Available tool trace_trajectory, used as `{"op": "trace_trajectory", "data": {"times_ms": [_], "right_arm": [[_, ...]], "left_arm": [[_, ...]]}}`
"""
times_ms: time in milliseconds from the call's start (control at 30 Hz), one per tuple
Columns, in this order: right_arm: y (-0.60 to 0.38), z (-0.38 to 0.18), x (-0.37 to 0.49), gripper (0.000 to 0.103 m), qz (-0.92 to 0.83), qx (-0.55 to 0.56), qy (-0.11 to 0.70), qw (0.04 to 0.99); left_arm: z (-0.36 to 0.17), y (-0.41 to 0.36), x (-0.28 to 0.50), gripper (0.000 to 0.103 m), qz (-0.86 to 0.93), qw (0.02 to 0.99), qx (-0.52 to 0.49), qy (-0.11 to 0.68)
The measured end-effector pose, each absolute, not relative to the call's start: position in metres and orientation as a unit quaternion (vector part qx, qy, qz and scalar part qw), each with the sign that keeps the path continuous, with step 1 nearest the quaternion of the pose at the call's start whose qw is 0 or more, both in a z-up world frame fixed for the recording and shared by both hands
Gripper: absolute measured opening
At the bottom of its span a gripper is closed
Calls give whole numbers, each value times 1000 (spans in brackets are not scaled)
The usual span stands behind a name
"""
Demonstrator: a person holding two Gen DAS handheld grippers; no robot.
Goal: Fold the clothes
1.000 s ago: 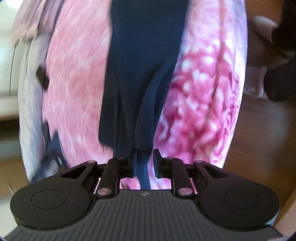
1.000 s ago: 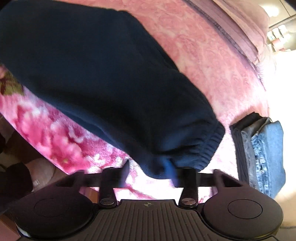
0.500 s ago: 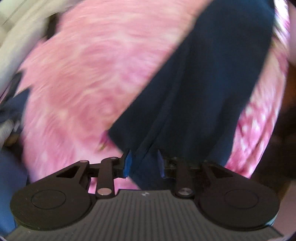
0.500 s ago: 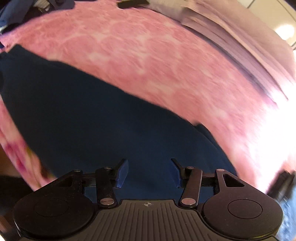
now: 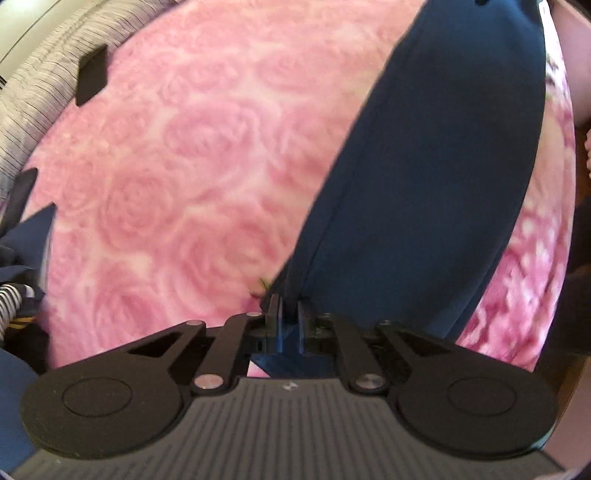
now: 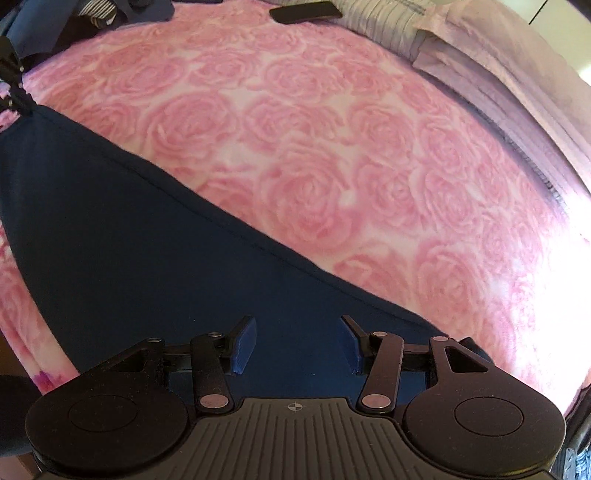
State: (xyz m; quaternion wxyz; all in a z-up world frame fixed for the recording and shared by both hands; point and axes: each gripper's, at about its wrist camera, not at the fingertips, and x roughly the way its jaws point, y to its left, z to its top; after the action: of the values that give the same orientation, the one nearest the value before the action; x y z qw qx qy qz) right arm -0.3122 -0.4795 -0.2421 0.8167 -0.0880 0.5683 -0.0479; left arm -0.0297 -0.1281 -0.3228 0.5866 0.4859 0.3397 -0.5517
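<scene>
A navy blue garment (image 5: pixel 436 177) lies stretched in a long band across the pink rose blanket (image 5: pixel 184 166). My left gripper (image 5: pixel 290 310) is closing tight on one end of it, and a fold of the cloth is pinched between the pads. In the right wrist view the same garment (image 6: pixel 147 243) runs taut from the upper left down to my right gripper (image 6: pixel 297 343). Those jaws stand half apart, with the thick other end of the garment filling the gap. The left gripper (image 6: pixel 20 103) shows small at the garment's far corner.
A black phone (image 6: pixel 306 11) lies at the blanket's far edge beside striped grey bedding (image 6: pixel 480 55). A heap of other clothes (image 5: pixel 18 266) sits at the left edge of the blanket (image 6: pixel 332 147). Wooden floor shows beyond the bed's near side.
Both grippers swept across the bed. The garment, earlier hanging bunched, now lies stretched out over the blanket. The left jaws widened briefly, then closed on the cloth. The right jaws kept their spacing.
</scene>
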Motion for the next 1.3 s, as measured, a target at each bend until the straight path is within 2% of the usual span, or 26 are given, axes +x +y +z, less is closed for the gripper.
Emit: {"op": "trace_trajectory", "data": {"times_ms": [200, 400, 600, 767, 967, 1133, 1267, 1300], "right_arm": [[-486, -246, -325, 51, -81, -47, 589, 803], [-516, -240, -371, 56, -167, 28, 589, 790], [-571, -222, -446, 67, -285, 108, 555, 774], [-635, -215, -542, 68, -400, 229, 484, 744], [-703, -225, -644, 68, -471, 391, 346, 711], [-735, -241, -676, 68, -434, 479, 254, 719], [-758, -266, -689, 67, -410, 543, 205, 704], [-761, -272, -690, 47, -406, 558, 197, 697]], "left_arm": [[-309, -132, -26, 23, -506, 627, 491, 331], [-281, -150, -30, 23, -485, 652, 488, 319], [-256, -227, -88, 24, -548, 619, 488, 279], [-247, -325, -169, 28, -605, 590, 477, 244], [-246, -459, -297, 28, -685, 518, 465, 216], [-246, -561, -384, 33, -740, 461, 454, 183], [-262, -617, -419, 33, -751, 428, 476, 161], [-268, -630, -425, 33, -751, 422, 483, 157]]}}
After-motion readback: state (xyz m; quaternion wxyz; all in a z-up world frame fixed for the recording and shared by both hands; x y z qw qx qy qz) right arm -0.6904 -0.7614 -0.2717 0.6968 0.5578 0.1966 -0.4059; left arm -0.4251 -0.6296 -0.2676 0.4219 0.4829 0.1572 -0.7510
